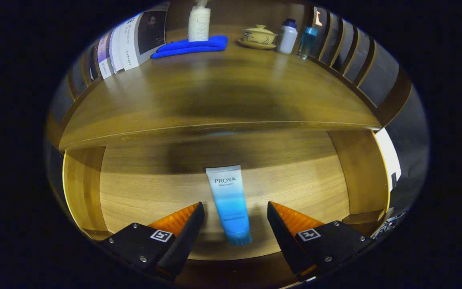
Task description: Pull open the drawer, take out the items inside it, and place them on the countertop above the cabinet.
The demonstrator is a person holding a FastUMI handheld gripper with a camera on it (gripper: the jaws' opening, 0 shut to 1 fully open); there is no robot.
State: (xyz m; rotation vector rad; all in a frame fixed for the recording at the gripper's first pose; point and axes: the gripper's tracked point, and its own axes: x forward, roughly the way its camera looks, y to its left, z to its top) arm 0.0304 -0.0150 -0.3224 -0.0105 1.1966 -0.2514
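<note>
Gripper view looked down into one open drawer (pixel 94 188) with one cosmetic tube (pixel 229 202) lying flat on its wooden floor. Gripper (pixel 236 214) hung spread wide, nothing held; the tube sat between the two fingers, touching neither as far as could be seen. Tube's long axis ran roughly along the fingers' direction, slightly tilted: cap end near the gripper, flat crimped end pointing away toward the drawer's back. Beyond the fingers, above the drawer, was one countertop (pixel 223 100). At its far end: one blue folded cloth (pixel 193 45) with one white pump bottle (pixel 199 22) standing on it, one lidded ceramic bowl on a saucer (pixel 258 37), one white bottle with dark cap (pixel 287 36), one blue-capped clear bottle (pixel 307 41). Several upright magazines (pixel 128 42) stood far-left of the cloth.
</note>
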